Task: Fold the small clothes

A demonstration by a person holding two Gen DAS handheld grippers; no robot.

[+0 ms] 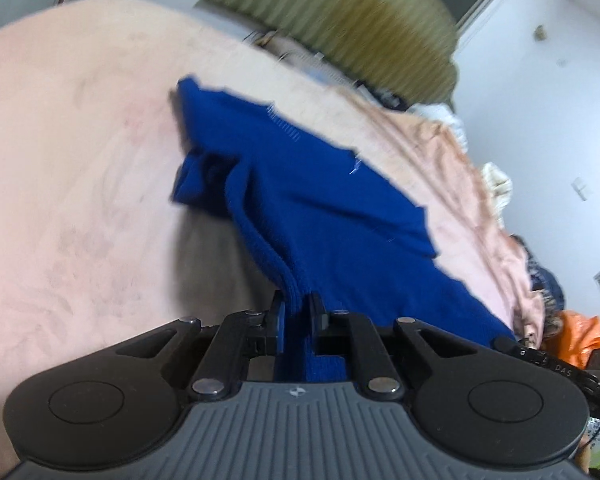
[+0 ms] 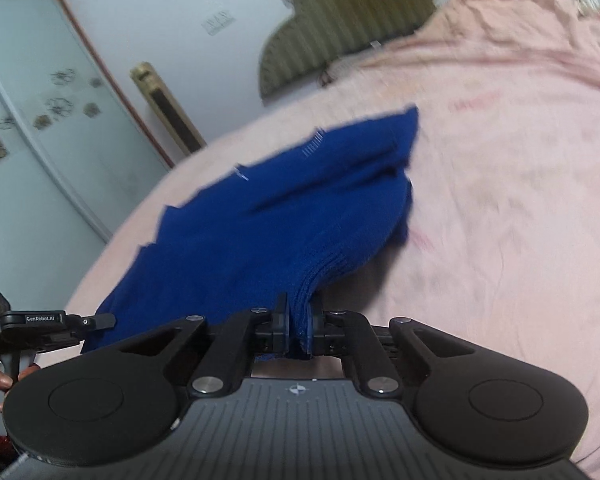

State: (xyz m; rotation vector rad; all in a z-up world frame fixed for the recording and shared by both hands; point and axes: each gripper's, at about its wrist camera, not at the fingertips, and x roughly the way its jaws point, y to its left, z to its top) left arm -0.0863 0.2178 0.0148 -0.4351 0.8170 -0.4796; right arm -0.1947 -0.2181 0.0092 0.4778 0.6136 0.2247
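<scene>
A blue knit garment [image 1: 332, 216] hangs stretched above a pink bedspread [image 1: 80, 184]. My left gripper [image 1: 298, 306] is shut on its near ribbed edge. In the right wrist view the same blue garment [image 2: 284, 216] spreads ahead, partly folded, with stacked layers at the near edge. My right gripper [image 2: 300, 312] is shut on those layers. The left gripper also shows in the right wrist view [image 2: 96, 322], at the garment's left corner. The garment's far end rests on the bedspread [image 2: 500, 184].
An olive ribbed headboard [image 1: 364, 28] stands at the far end of the bed. Rumpled bedding and an orange bag [image 1: 580, 336] lie at the right. A glass door [image 2: 32, 128] and white wall are at the left in the right wrist view.
</scene>
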